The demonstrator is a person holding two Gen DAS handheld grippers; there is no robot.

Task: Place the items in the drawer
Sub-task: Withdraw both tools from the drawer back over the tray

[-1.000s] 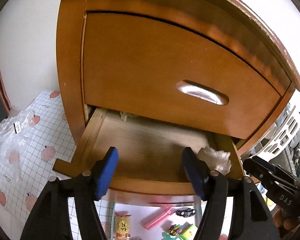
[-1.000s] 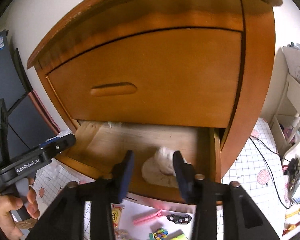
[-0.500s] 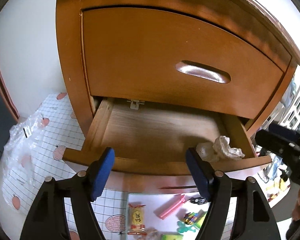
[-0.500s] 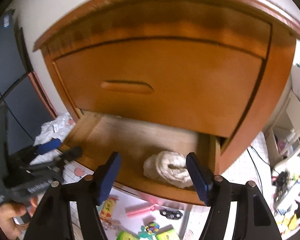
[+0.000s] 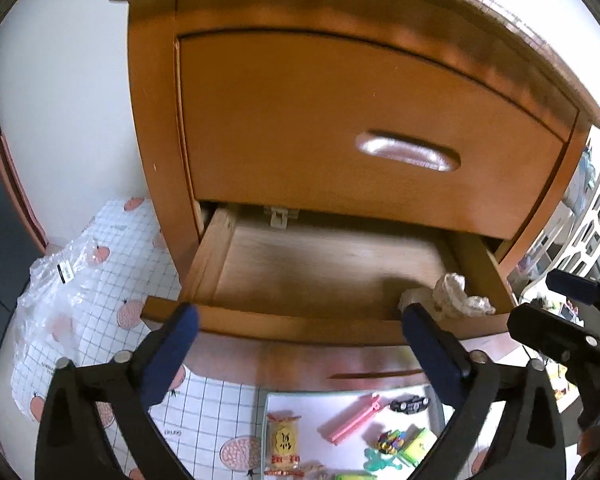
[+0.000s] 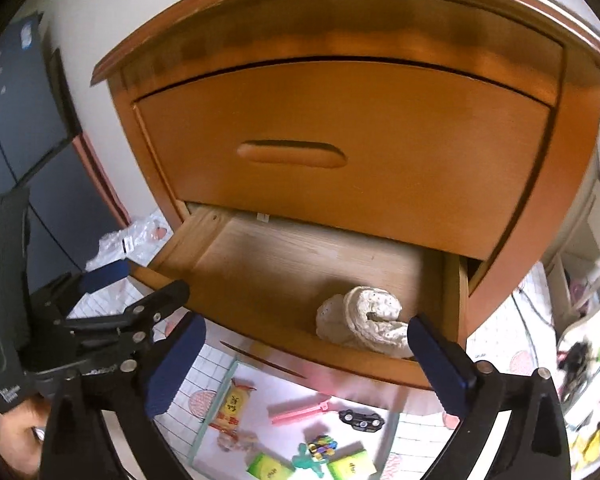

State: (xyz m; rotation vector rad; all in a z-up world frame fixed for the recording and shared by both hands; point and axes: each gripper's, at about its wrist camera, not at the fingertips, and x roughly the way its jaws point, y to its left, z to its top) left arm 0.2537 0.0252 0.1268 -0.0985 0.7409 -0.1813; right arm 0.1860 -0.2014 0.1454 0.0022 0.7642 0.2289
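Observation:
The wooden nightstand's lower drawer stands pulled out. A crumpled white cloth lies in its front right corner. My left gripper hovers in front of the drawer's front edge, its jaws opening wide with nothing between them. My right gripper is just before the same edge, jaws also opening; the cloth lies beyond its right finger, untouched. Each gripper shows at the side of the other's view: the right gripper and the left gripper.
The upper drawer is shut. On the floor below, a tray holds a snack packet, a pink clip, a black toy car and green boxes. A clear plastic bag lies left; a white shelf stands right.
Both grippers' jaws have spread wide. The right gripper's fingers, which flanked the white cloth closely, have come away from it and drawn back; the cloth stays in the drawer.

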